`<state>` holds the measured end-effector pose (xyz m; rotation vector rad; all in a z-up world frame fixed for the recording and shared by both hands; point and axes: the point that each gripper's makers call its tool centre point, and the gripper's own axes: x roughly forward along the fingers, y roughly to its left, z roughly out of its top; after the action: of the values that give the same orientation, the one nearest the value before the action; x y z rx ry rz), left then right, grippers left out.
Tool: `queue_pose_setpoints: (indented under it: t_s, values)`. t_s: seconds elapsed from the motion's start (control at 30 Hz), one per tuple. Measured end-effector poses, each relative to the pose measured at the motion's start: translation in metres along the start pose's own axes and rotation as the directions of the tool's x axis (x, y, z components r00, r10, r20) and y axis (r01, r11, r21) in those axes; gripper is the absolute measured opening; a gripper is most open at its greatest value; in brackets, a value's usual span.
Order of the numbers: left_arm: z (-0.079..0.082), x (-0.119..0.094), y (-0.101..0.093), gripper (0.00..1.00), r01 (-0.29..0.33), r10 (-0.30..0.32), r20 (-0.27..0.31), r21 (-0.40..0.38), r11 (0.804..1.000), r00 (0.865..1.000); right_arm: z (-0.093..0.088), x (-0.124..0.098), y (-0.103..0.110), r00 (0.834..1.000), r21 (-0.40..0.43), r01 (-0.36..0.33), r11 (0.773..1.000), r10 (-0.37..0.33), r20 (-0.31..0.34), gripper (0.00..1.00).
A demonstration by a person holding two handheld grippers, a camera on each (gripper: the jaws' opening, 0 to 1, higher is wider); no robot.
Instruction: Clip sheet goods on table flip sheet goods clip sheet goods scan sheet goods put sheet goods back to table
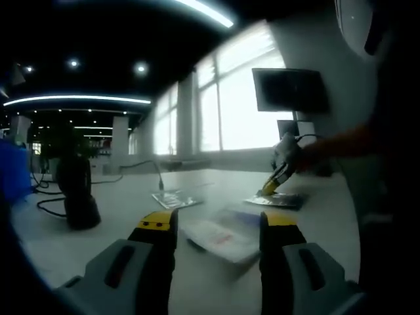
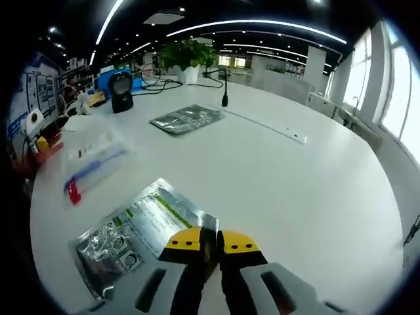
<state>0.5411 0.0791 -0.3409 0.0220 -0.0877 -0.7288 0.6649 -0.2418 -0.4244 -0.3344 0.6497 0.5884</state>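
- Yellow-tipped grey fingers of the right gripper (image 2: pixel 210 241) sit nearest in the right gripper view, pressed together on the near edge of a flat silver foil pouch with a green-and-white label (image 2: pixel 134 239), pinching it against the white tabletop (image 2: pixel 315 190).
- That pouch lies flat, its long axis running from the lower left of the view up toward the fingers; which end is its top I cannot tell.
- Left of it lies a clear plastic packet with red and blue print (image 2: pixel 92 164); farther off, a second silver foil pouch (image 2: pixel 187 118) and a black stand-mounted scanner (image 2: pixel 121 90).
- In the left gripper view, the left gripper (image 1: pixel 216 226) has its fingers spread, hovering over a clear packet (image 1: pixel 223 235).
- The flip looks to be the step in hand: lifting the pinched edge slowly and keeping the grip near the edge's middle should stop the sheet sagging or twisting.
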Motion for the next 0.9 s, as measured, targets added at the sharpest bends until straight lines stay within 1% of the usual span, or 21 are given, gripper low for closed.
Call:
queue_pose_setpoints:
  t_s: [0.1,0.17,0.27,0.43,0.53,0.57,0.6,0.7,0.73,0.83,0.9]
  values:
    - [0.000,0.000,0.000,0.42,0.000,0.000,0.001,0.000,1.000,1.000,0.000,0.000,0.000,1.000,-0.017,0.002,1.000,-0.002,-0.002,0.00]
    - [0.001,0.000,0.000,0.42,-0.001,0.001,0.003,-0.001,1.000,1.000,0.000,-0.001,0.001,1.000,-0.022,0.003,1.000,-0.003,-0.003,0.00]
    - [0.000,0.000,-0.001,0.42,0.000,0.000,0.001,0.002,1.000,1.000,0.000,-0.003,0.002,1.000,-0.047,0.001,0.999,0.000,0.016,0.00]
    - [0.001,-0.001,-0.001,0.42,0.000,0.000,0.003,0.000,1.000,1.000,0.006,-0.011,0.001,0.999,0.010,-0.006,1.000,0.006,0.045,0.00]
    - [0.001,0.000,-0.001,0.42,0.000,0.000,0.001,0.002,1.000,1.000,0.010,-0.018,-0.005,0.998,0.016,0.001,1.000,-0.002,0.064,0.00]
    - [0.001,0.000,-0.001,0.42,0.000,0.000,0.001,0.002,1.000,1.000,0.011,-0.020,-0.007,0.997,0.030,0.008,1.000,-0.010,0.072,0.00]
    - [0.001,0.000,-0.001,0.42,0.000,0.000,0.001,0.002,1.000,1.000,0.012,-0.022,-0.008,0.997,0.067,0.005,0.998,-0.010,0.077,0.00]
    - [0.000,0.000,-0.001,0.42,-0.002,0.002,-0.001,0.006,1.000,1.000,0.016,-0.027,-0.008,0.995,0.093,-0.015,0.996,0.005,0.103,0.00]
    - [0.000,0.000,-0.001,0.42,-0.003,0.003,-0.002,0.007,1.000,1.000,0.020,-0.030,-0.007,0.992,0.108,-0.020,0.994,0.006,0.123,0.00]
    - [0.000,-0.001,0.000,0.42,-0.004,0.004,-0.003,0.008,1.000,1.000,0.027,-0.036,-0.005,0.988,0.125,-0.042,0.991,0.023,0.152,0.00]
    - [0.000,-0.001,0.000,0.42,-0.004,0.004,-0.004,0.009,1.000,1.000,0.030,-0.038,-0.003,0.986,0.176,-0.058,0.983,0.029,0.164,0.00]
